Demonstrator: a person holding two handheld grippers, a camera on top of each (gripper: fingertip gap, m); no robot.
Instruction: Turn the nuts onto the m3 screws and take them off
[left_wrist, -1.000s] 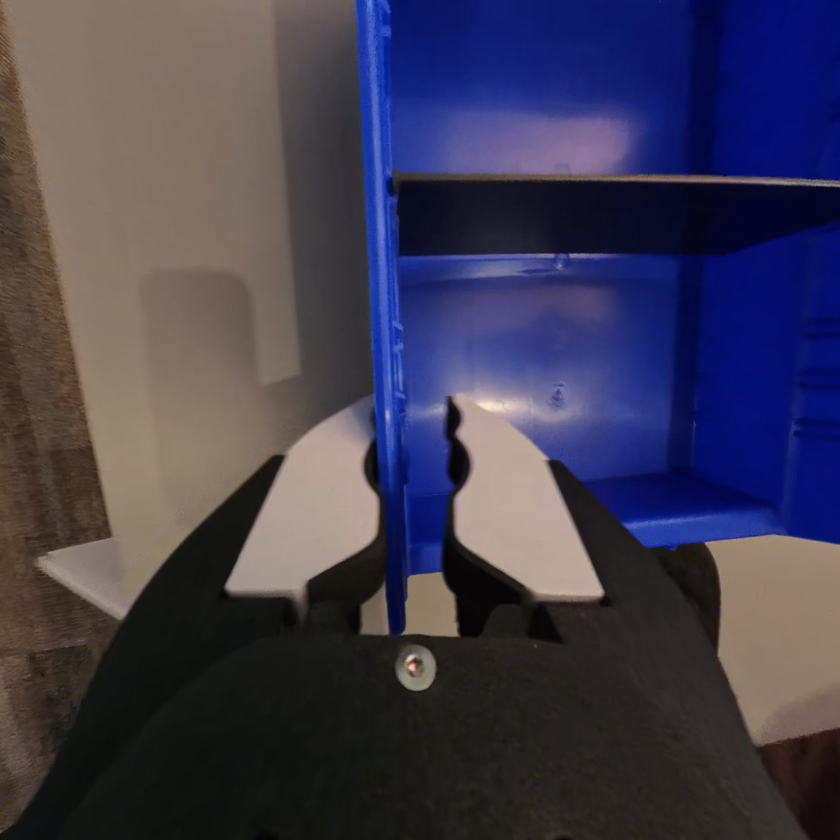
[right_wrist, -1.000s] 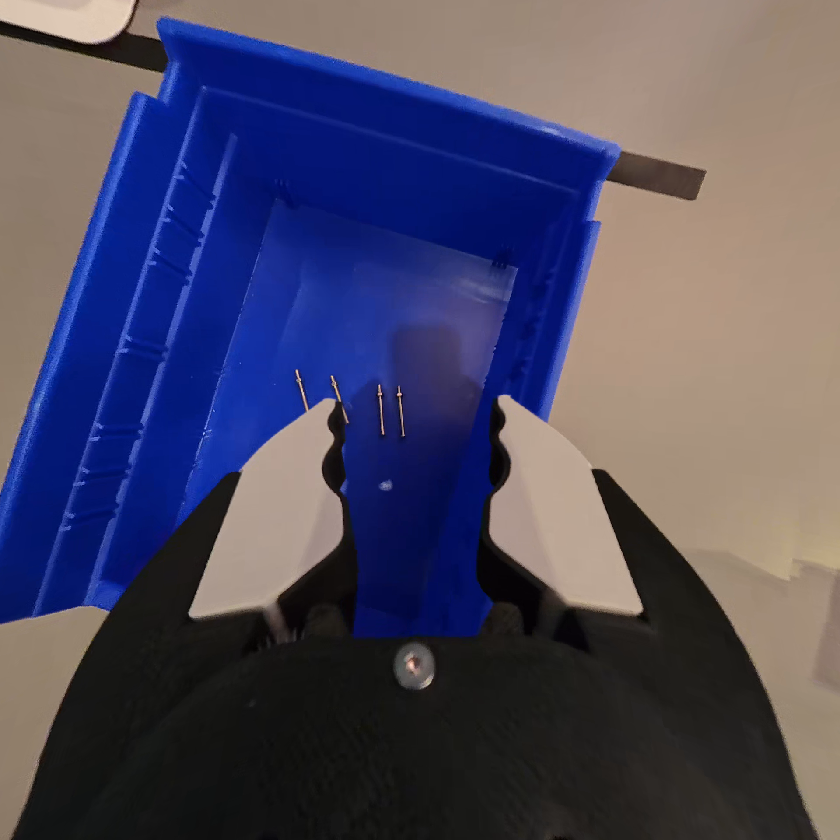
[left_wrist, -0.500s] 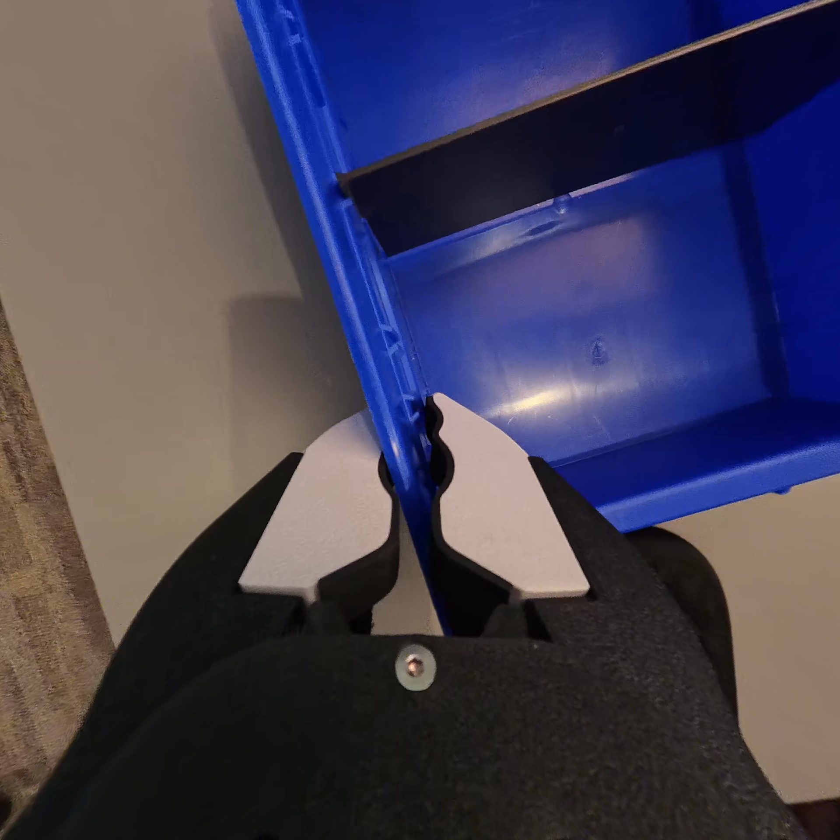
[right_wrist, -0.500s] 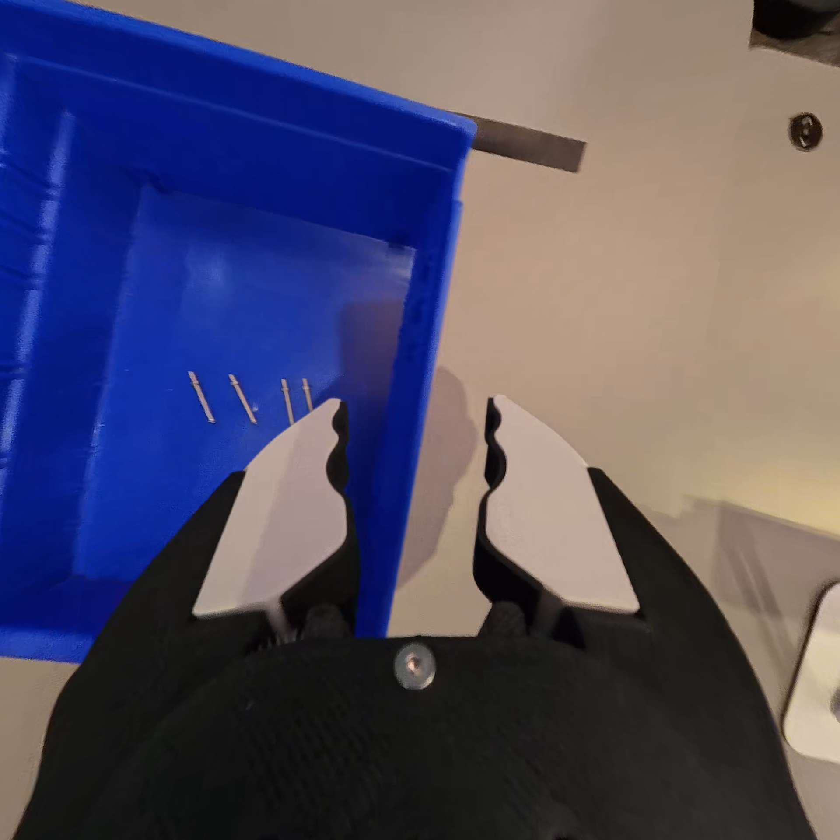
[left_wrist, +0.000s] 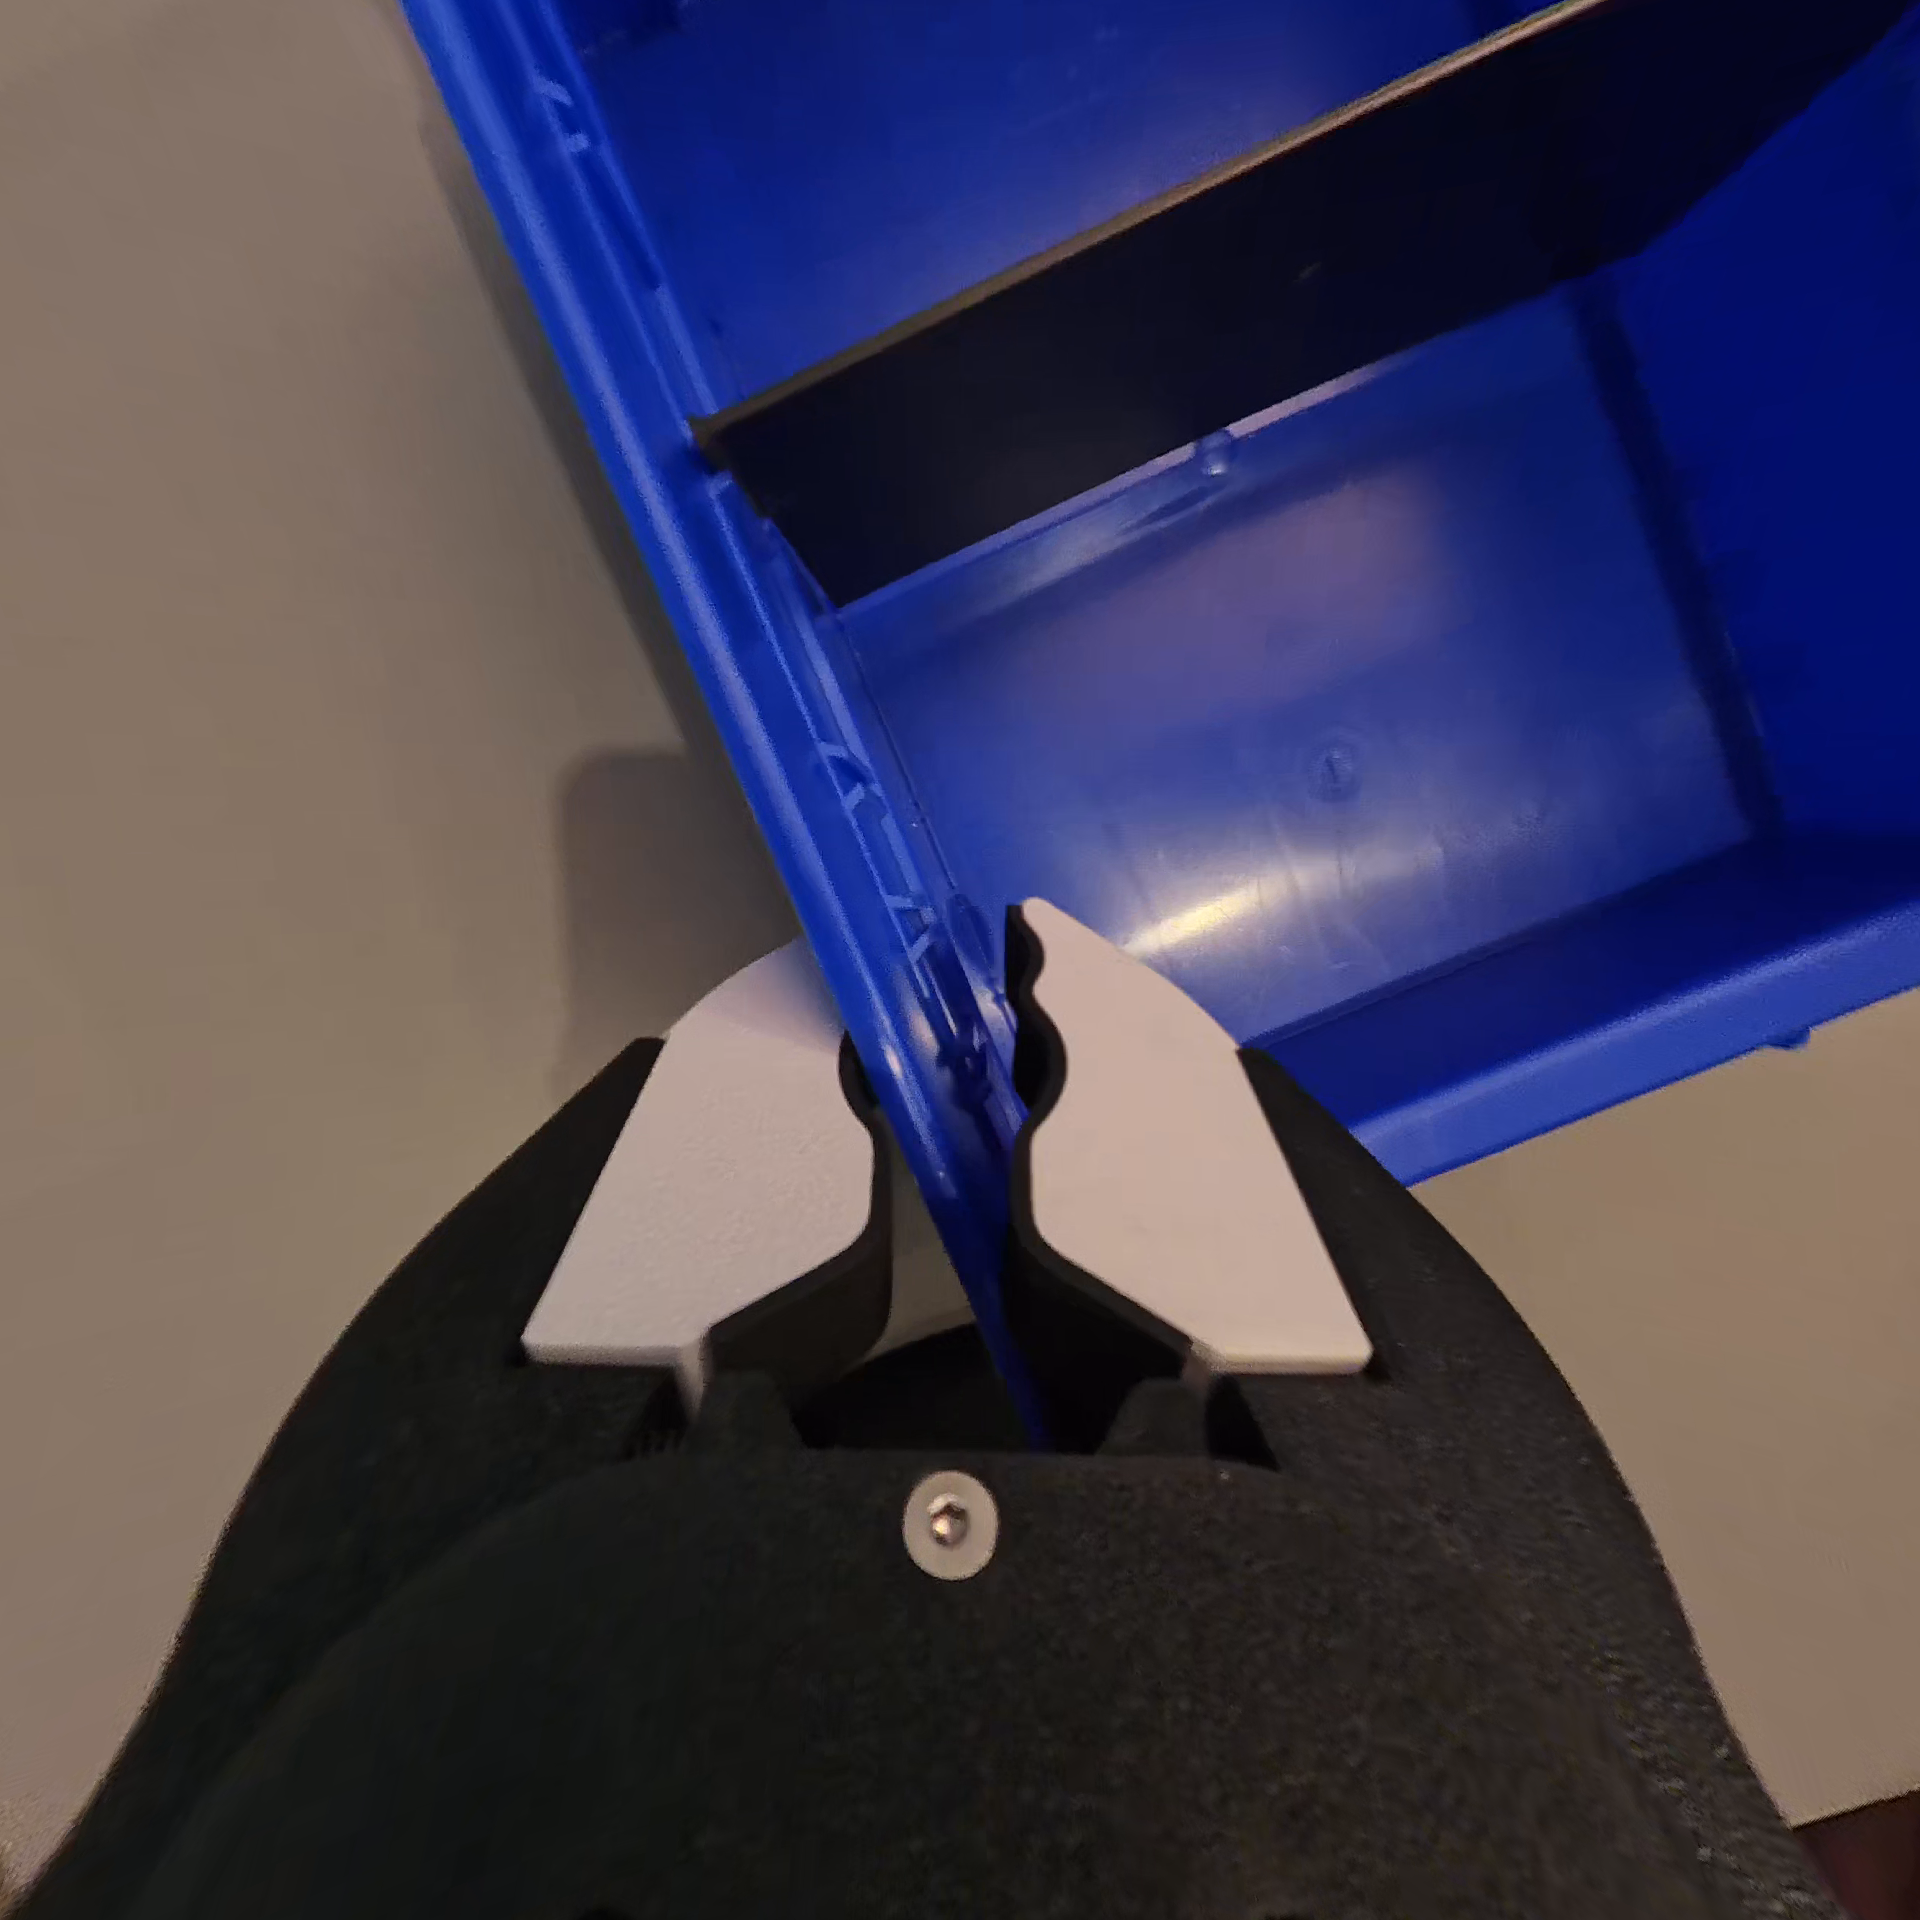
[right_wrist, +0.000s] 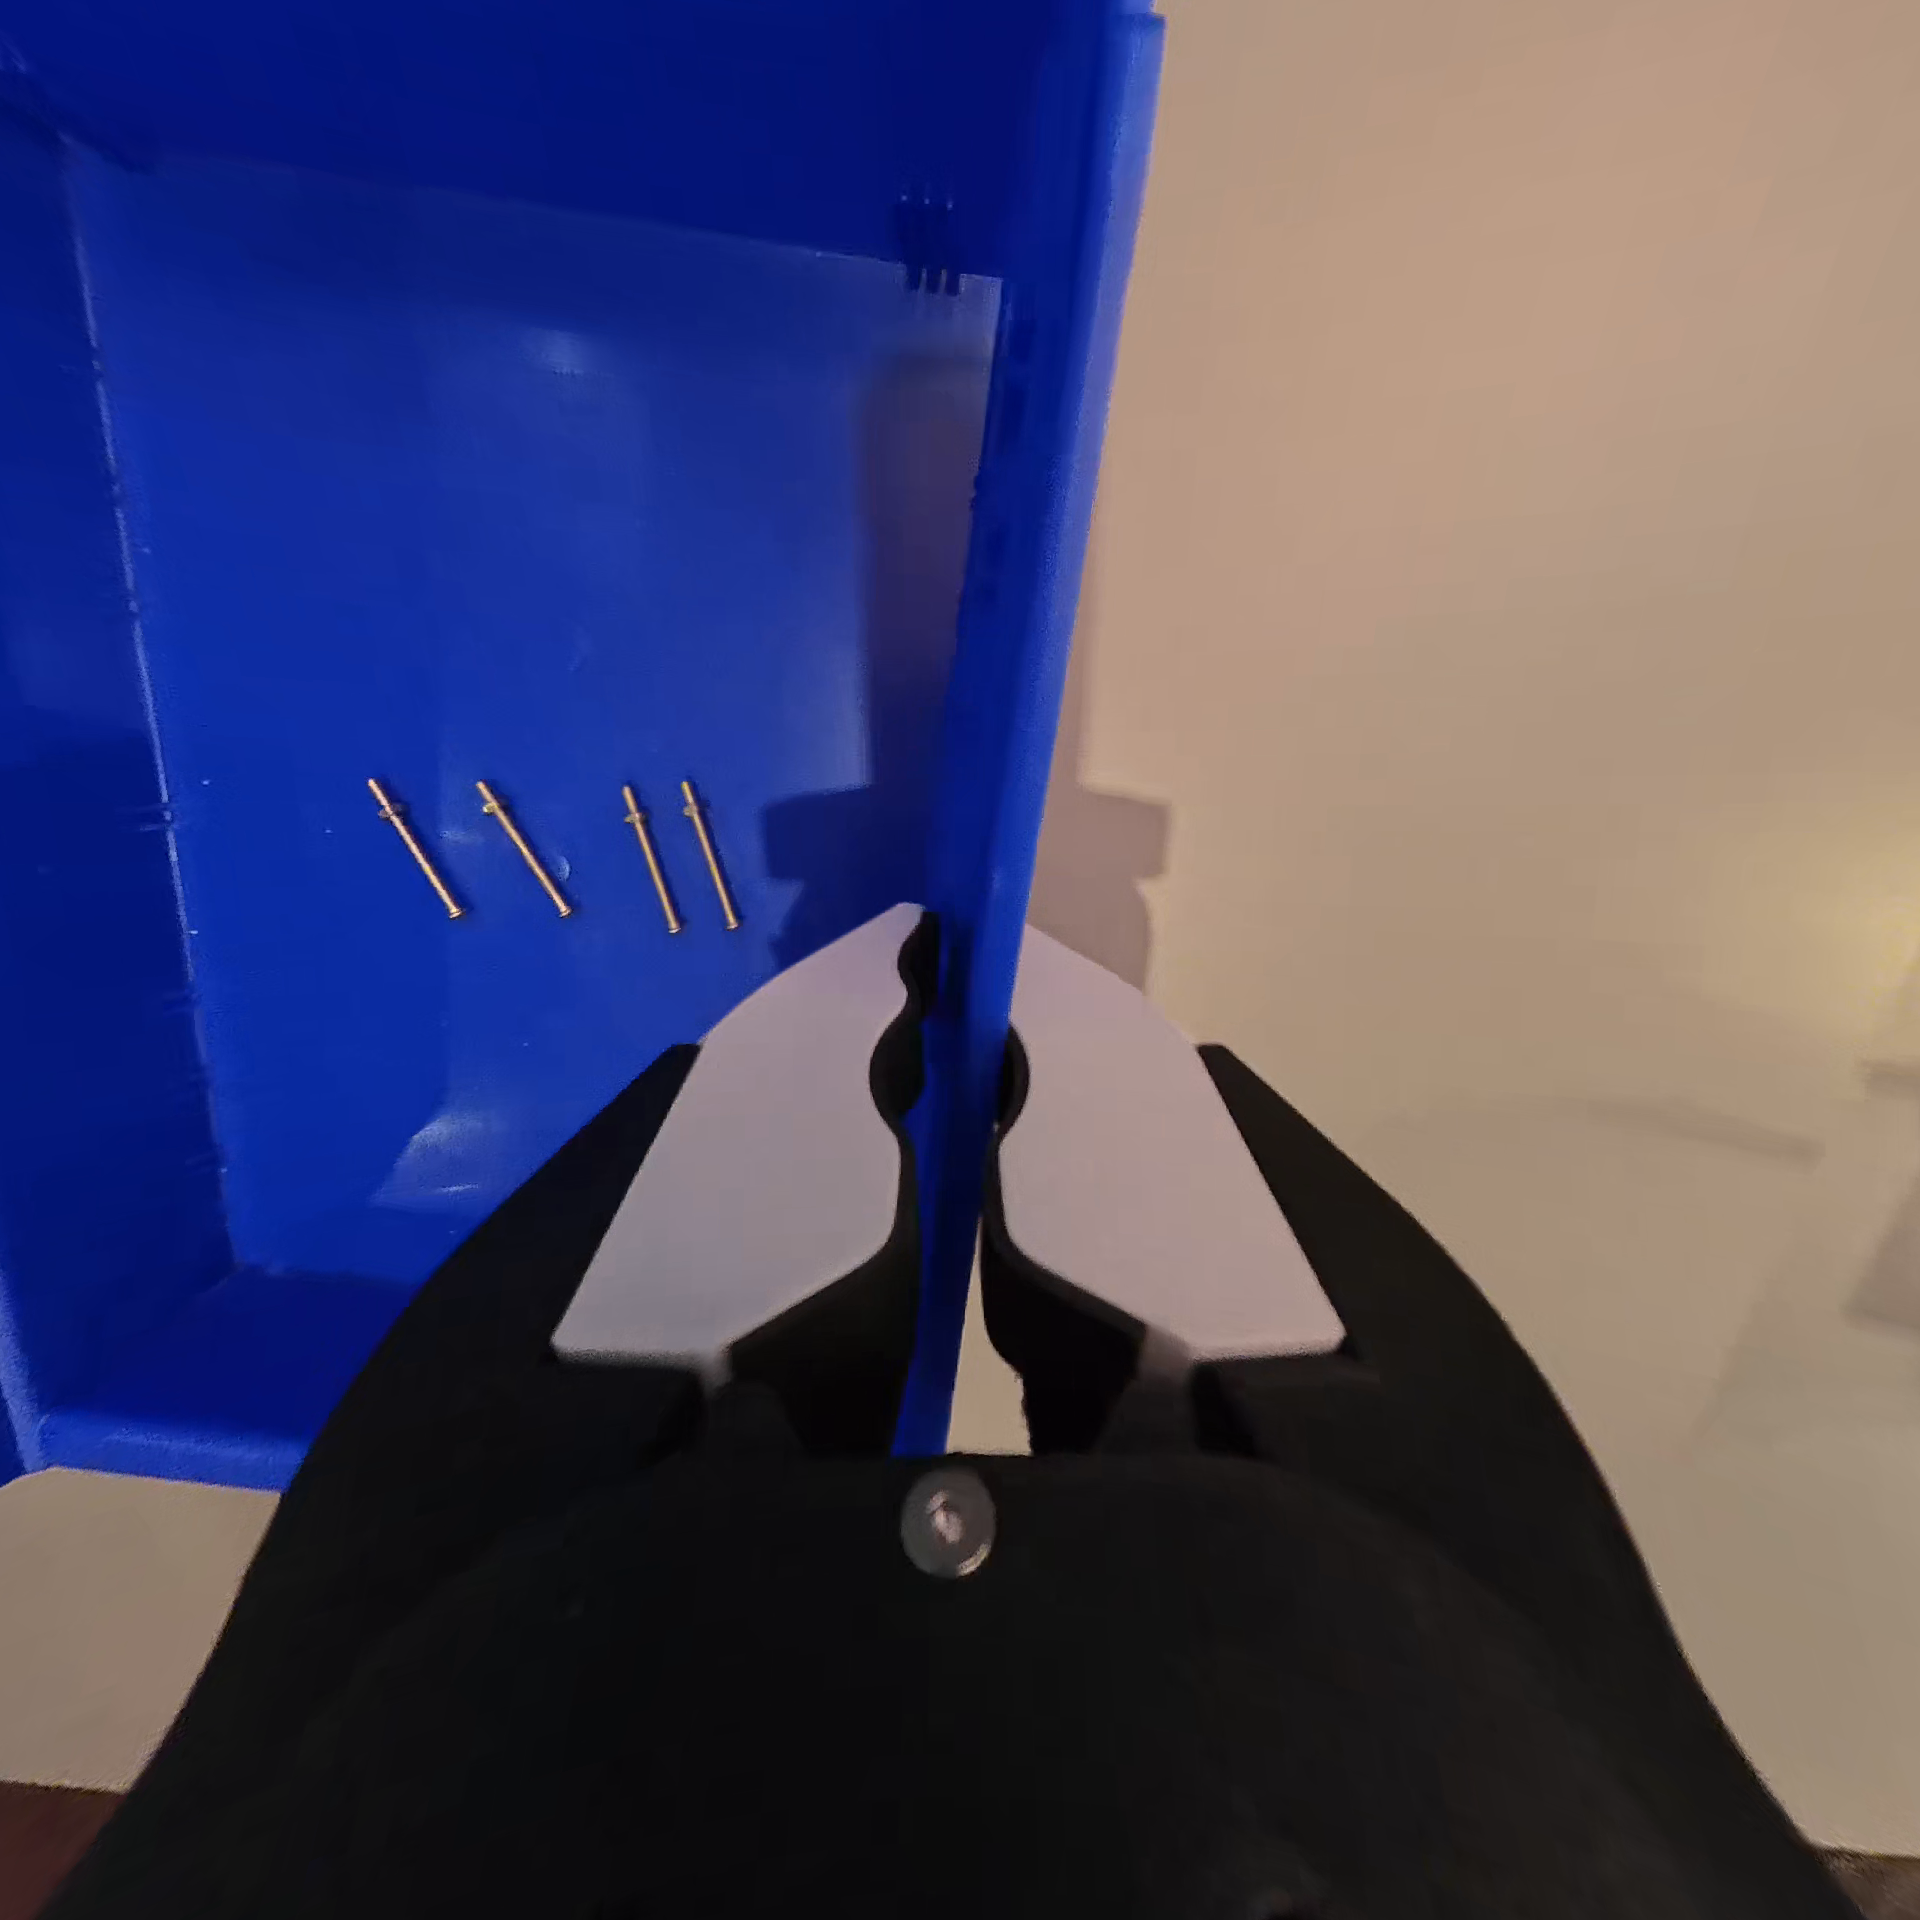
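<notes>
On blue bin (right_wrist: 1049, 644) walls: L gripper (left_wrist: 935, 997), R gripper (right_wrist: 961, 997), both clamped.

left gripper (left_wrist: 940, 1023): jaws closed on the side wall of the blue bin (left_wrist: 1299, 831)
divider (left_wrist: 1195, 343): black, crosses the bin
worktop (left_wrist: 291, 623): pale

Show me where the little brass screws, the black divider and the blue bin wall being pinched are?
brass screws (right_wrist: 649, 871): right wrist view, shaft of the third screw.
black divider (left_wrist: 1195, 343): left wrist view, its face.
blue bin wall (right_wrist: 1023, 623): right wrist view, above the fingers.
</notes>
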